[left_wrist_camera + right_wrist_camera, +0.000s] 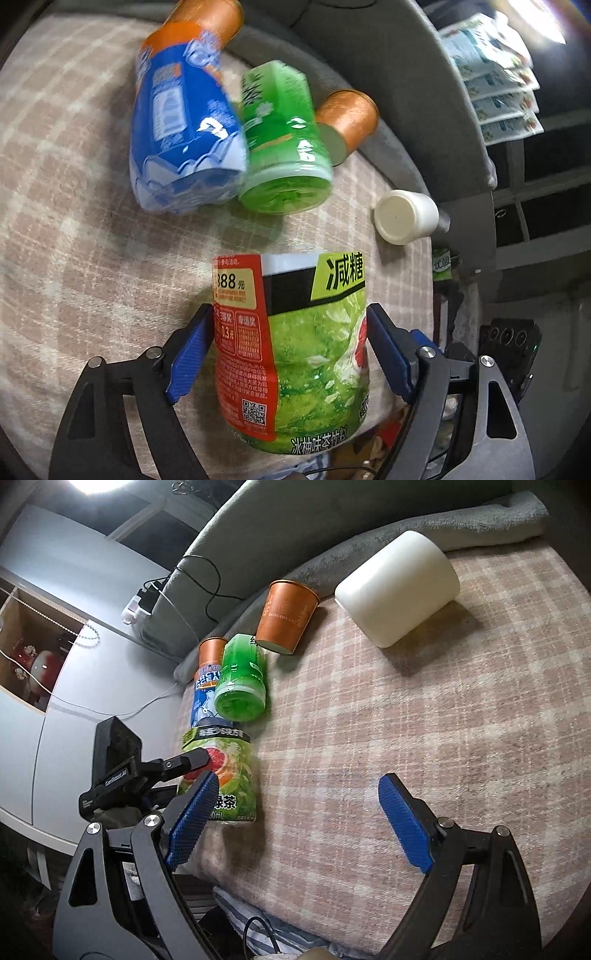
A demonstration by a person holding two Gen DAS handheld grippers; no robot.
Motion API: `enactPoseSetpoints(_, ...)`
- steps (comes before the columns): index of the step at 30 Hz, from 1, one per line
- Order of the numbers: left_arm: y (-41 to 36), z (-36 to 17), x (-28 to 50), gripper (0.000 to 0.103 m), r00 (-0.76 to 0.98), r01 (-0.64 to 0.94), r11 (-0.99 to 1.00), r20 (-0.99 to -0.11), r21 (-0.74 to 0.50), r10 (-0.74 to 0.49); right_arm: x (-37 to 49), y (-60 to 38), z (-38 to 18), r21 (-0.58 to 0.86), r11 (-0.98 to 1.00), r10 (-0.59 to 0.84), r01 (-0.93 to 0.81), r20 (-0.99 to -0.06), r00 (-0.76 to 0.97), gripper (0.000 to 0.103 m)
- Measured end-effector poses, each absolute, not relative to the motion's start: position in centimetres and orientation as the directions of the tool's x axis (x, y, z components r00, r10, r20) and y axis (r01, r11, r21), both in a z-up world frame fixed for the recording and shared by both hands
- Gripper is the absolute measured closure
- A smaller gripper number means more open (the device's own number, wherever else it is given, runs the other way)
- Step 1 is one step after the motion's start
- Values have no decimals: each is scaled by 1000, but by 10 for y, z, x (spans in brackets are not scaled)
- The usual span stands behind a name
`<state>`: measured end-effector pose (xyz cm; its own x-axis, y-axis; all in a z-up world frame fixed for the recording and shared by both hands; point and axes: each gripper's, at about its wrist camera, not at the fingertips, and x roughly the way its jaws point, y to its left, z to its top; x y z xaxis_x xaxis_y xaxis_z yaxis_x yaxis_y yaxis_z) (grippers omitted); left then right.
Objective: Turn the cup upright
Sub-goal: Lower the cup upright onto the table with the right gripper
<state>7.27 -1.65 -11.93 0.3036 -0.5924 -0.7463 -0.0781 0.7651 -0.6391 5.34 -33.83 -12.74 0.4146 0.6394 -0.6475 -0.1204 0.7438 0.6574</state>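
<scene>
My left gripper (290,354) is shut on a green-and-red labelled tea bottle cup (291,350), its blue pads pressing both sides; it also shows in the right wrist view (218,779), held at the bed's left edge. A blue labelled cup (184,140) and a plain green one (284,147) lie on their sides beyond it, bottoms toward me. An orange cup (347,118) lies tipped at the back. A white cup (399,587) lies on its side. My right gripper (295,823) is open and empty above the blanket.
A pink checked blanket (406,720) covers the surface. A grey cushion edge (258,535) runs along the back. A power strip with cables (142,600) sits at far left. Stacked packets (491,74) fill a shelf at right.
</scene>
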Motion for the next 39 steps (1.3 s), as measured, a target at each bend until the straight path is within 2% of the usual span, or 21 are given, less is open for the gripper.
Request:
enactPoseSetpoints(11,-46,-84,58,22,447,100,862,-752,-497,-485,40,-338,-117,624,768,611,-145,-646,457,12)
enactPoseSetpoints(22,-81,-70,53,22,584,199,927,-721,-319,-373,14,-326,-106,412,891,441,-189,-692,572,12)
enactPoseSetpoints(39,-119,-80,52,22,668,287,944,-673,-161,-318,8,-338,-112,400,908,391,-126,-696,603,12)
